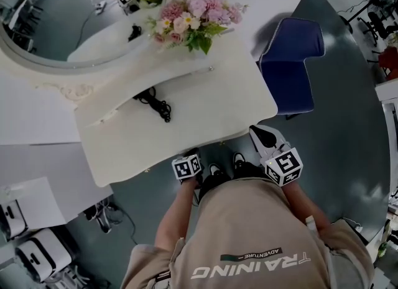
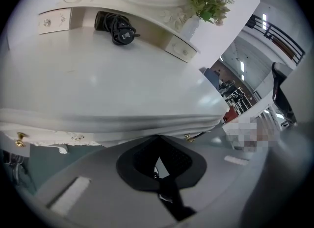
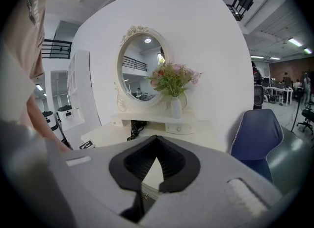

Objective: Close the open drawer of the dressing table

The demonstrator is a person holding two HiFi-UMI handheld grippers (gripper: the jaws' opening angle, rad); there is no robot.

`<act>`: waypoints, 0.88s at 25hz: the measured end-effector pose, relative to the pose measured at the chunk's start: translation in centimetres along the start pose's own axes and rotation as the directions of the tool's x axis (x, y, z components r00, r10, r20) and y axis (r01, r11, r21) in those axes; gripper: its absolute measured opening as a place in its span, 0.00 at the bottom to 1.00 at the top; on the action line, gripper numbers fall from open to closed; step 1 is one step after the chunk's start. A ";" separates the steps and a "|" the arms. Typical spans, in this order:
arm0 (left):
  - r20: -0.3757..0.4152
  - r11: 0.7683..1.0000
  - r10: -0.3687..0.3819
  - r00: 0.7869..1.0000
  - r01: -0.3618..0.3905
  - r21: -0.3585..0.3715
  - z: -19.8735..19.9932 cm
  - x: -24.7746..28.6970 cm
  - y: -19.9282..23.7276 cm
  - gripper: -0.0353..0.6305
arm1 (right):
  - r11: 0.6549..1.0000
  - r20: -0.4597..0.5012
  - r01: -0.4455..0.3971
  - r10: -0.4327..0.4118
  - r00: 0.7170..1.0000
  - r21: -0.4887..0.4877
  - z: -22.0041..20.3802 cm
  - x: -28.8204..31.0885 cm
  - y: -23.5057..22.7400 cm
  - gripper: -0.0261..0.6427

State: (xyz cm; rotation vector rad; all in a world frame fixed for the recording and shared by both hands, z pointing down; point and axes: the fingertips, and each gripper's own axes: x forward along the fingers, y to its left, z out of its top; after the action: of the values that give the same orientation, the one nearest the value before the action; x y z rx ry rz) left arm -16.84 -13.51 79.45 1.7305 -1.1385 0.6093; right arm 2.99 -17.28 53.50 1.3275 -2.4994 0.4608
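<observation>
The white dressing table (image 1: pixel 205 104) fills the middle of the head view, under an oval mirror (image 1: pixel 50 27). My left gripper (image 1: pixel 189 157) is shut, its tips right at the table's front edge (image 2: pixel 122 124), just under the rim. Gold knobs (image 2: pixel 19 141) (image 2: pixel 189 137) show on the front panel below the rim; I cannot tell whether a front drawer stands out. Two small shelf drawers (image 2: pixel 54 21) (image 2: pixel 181 49) look pushed in. My right gripper (image 1: pixel 260 133) is shut on nothing, held at the table's right front corner and aimed at the mirror (image 3: pixel 142 67).
A vase of pink flowers (image 1: pixel 196 20) and a coiled black cable (image 1: pixel 155 102) lie on the tabletop. A blue chair (image 1: pixel 291 64) stands right of the table. The person's feet (image 1: pixel 224 169) are at the table front. White equipment (image 1: pixel 37 253) sits at lower left.
</observation>
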 end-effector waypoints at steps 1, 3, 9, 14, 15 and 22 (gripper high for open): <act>0.005 1.000 0.000 1.000 0.000 -0.001 0.2 0.0 0.1 0.08 | 1.000 -0.001 0.000 0.000 1.000 0.001 0.0 0.1 0.0 0.04; 0.015 1.000 0.005 1.000 -0.005 0.002 0.5 0.1 0.3 0.08 | 1.000 -0.004 0.000 0.000 1.000 0.003 0.1 0.2 -0.2 0.04; 0.039 1.000 0.016 0.999 -0.016 -0.015 1.2 0.3 0.5 0.08 | 1.000 -0.016 0.002 -0.002 1.000 0.010 0.3 0.0 -0.8 0.04; 0.054 0.999 0.028 0.998 -0.027 -0.028 1.2 0.3 0.7 0.08 | 1.000 -0.020 -0.014 0.014 1.000 0.017 0.0 -0.3 -1.0 0.04; 0.054 0.999 0.035 0.998 -0.033 -0.034 1.0 0.2 0.8 0.08 | 1.000 -0.022 -0.019 0.020 1.000 0.016 -0.2 -0.4 -1.0 0.04; 0.048 0.998 0.069 0.996 -0.069 0.005 -1.6 -2.0 -0.4 0.08 | 0.997 -0.013 -0.075 0.075 0.997 0.018 -0.5 -0.6 -1.0 0.04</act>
State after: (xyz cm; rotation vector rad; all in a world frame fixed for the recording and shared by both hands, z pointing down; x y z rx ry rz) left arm -17.19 -11.18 78.36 1.7254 -1.2350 0.6181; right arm 4.18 -17.16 53.91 1.2354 -2.5464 0.5074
